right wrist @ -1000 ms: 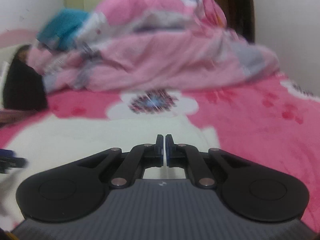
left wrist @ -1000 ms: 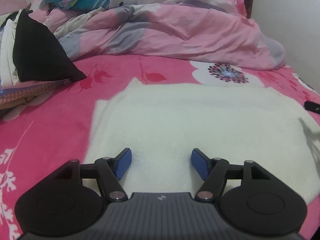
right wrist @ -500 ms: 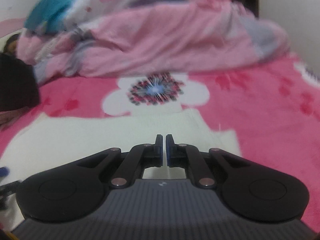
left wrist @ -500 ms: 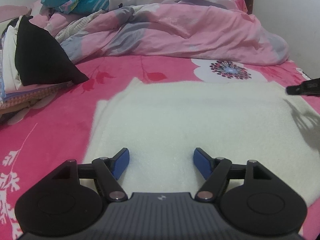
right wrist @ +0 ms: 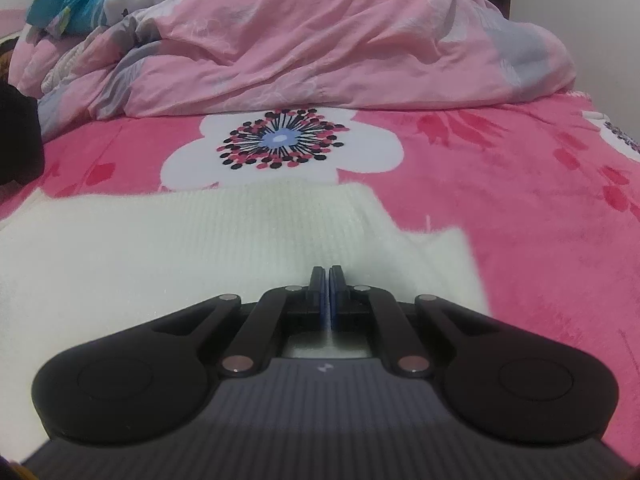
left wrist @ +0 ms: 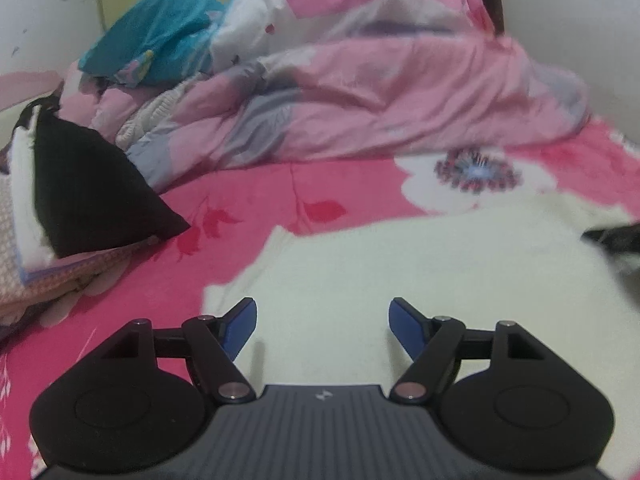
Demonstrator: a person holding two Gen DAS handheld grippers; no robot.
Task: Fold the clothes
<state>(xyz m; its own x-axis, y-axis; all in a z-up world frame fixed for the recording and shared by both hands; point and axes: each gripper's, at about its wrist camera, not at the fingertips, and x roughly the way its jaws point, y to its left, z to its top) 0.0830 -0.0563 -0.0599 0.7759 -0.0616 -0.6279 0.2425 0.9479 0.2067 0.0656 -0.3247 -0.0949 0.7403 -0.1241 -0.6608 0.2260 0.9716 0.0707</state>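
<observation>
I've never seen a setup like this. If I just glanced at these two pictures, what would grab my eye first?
Probably the hot-pink flowered bedspread with its big white blossom, and the cream knitted garment spread flat on it in the foreground. Behind, a rumpled pale-pink quilt is heaped along the far side. At the bottom of each view sit black tongs: the left tongs open above the garment, the right tongs shut.
</observation>
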